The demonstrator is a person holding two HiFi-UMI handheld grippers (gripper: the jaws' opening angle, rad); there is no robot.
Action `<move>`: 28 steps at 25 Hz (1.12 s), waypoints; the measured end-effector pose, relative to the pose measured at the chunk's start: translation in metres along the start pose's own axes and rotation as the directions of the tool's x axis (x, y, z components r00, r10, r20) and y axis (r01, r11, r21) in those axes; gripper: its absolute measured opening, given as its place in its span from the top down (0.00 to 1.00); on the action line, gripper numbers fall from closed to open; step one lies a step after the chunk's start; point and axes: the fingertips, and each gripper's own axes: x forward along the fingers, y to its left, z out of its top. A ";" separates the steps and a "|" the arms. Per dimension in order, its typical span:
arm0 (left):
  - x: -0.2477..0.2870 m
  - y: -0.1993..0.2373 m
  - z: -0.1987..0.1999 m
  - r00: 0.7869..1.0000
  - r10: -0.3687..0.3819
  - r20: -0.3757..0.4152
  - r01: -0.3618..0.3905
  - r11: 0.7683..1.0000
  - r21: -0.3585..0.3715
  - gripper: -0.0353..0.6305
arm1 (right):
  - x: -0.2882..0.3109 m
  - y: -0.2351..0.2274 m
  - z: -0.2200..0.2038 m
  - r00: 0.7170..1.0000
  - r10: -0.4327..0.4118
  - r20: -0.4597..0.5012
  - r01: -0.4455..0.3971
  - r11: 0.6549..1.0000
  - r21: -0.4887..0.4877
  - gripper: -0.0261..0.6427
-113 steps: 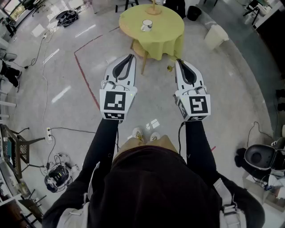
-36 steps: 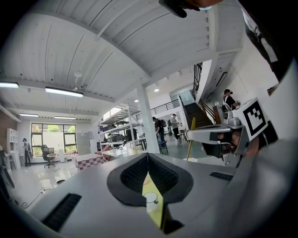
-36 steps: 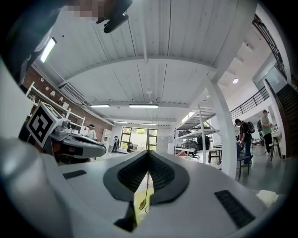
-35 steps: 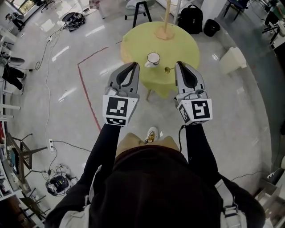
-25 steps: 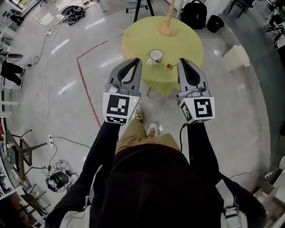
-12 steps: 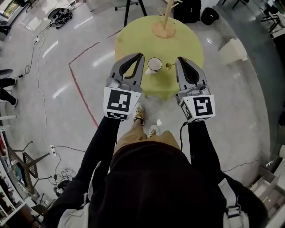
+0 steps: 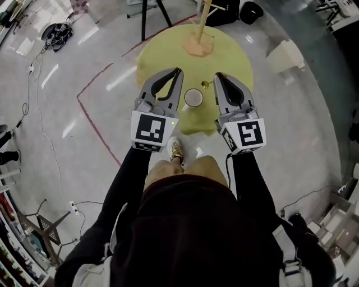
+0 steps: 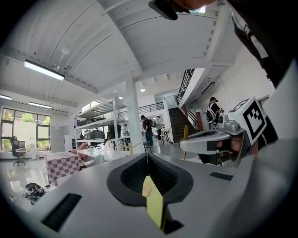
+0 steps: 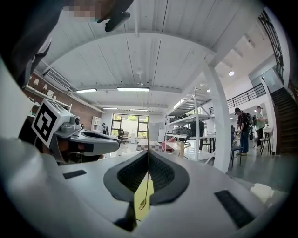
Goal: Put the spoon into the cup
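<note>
A white cup (image 7: 193,97) stands on the near part of a round yellow-green table (image 7: 235,61). My two grippers hover on either side of it. To the cup's right, my right gripper (image 7: 216,75) is shut on a thin gold spoon (image 7: 204,84), whose end sticks out toward the cup. In the right gripper view the spoon (image 9: 146,186) runs as a fine gold line between the closed jaws. My left gripper (image 7: 178,71) is left of the cup, shut and holding nothing; in the left gripper view (image 8: 147,155) its jaws meet in a thin line.
A wooden stand (image 7: 197,40) with an upright pole occupies the table's far side. Red tape (image 7: 90,115) marks the floor at left. A white box (image 7: 284,53) and a black bag (image 7: 251,10) lie beyond the table. People stand far off near shelves (image 8: 148,128).
The table and cup have drawn closer. Both grippers have advanced over the table's near edge, and the cup now sits between them instead of ahead of them.
</note>
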 end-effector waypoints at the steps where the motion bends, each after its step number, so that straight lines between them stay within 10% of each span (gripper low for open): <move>1: 0.004 0.002 0.000 1.000 -0.012 0.004 0.012 1.000 0.000 0.92 | 0.003 -0.001 0.000 1.000 -0.005 0.001 0.005 1.000 -0.005 0.92; 28: 0.031 0.013 -0.014 0.999 -0.020 -0.038 0.020 1.000 0.003 0.92 | 0.031 -0.008 -0.035 0.999 -0.011 -0.052 0.013 0.999 0.046 0.92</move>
